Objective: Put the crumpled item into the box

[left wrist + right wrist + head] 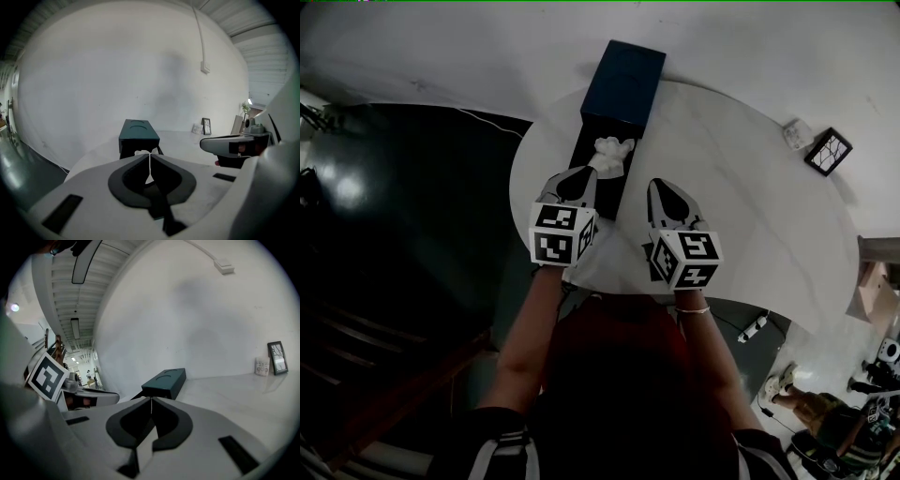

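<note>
A dark blue box [623, 82] lies on its side at the far edge of the white table [750, 216], its black flap [592, 192] folded out flat toward me. The white crumpled item [612, 154] rests on that flap at the box's mouth. My left gripper [587, 175] is shut, its tips just short of the crumpled item [142, 153], which peeks over them with the box [138, 133] behind. My right gripper [662, 190] is shut and holds nothing, hovering over bare table right of the flap. In the right gripper view the box [165, 382] lies ahead left.
A small framed picture [828, 151] and a small white object [797, 134] stand at the table's far right. The table's curved left edge drops to dark floor [412, 244]. A power strip [753, 328] lies on the floor at the right.
</note>
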